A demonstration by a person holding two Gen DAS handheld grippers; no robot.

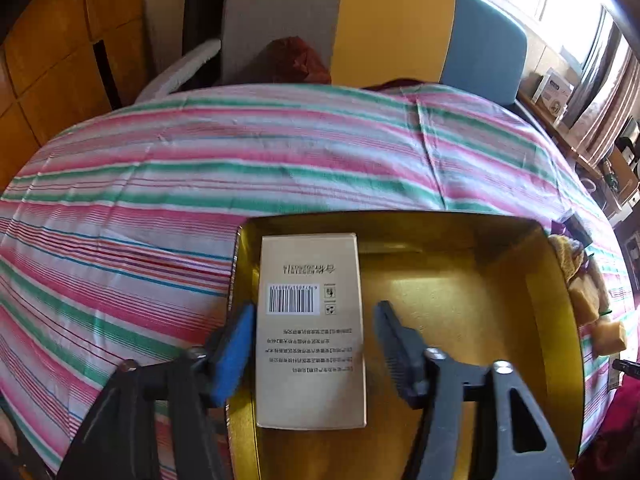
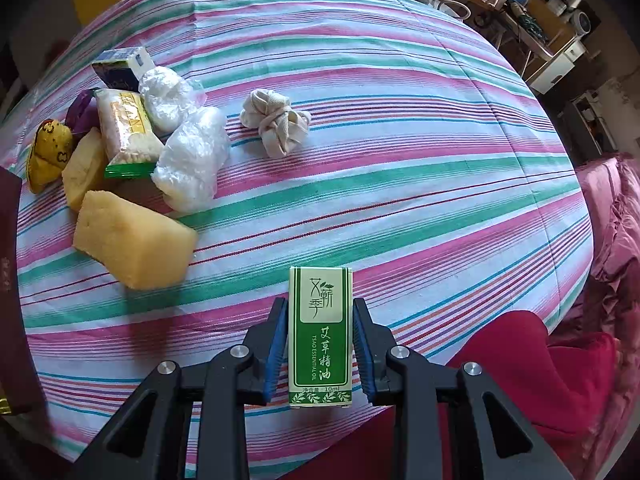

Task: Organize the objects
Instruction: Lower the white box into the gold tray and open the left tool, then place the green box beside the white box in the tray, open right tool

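Note:
In the left wrist view a beige carton with a barcode (image 1: 312, 328) lies flat at the left side of a gold tray (image 1: 480, 292) on the striped cloth. My left gripper (image 1: 314, 322) is open, its fingers on either side of the carton, clear of it. In the right wrist view my right gripper (image 2: 320, 316) is shut on a green essential-oil box (image 2: 320, 332), held upright above the table's near edge.
At the left of the right wrist view lie yellow sponges (image 2: 132, 240), snack packets (image 2: 124, 128), clear plastic wraps (image 2: 192, 160) and a knotted cloth (image 2: 276, 120). A red cushion (image 2: 520, 360) lies at the near right. Chairs (image 1: 392, 28) stand behind the table.

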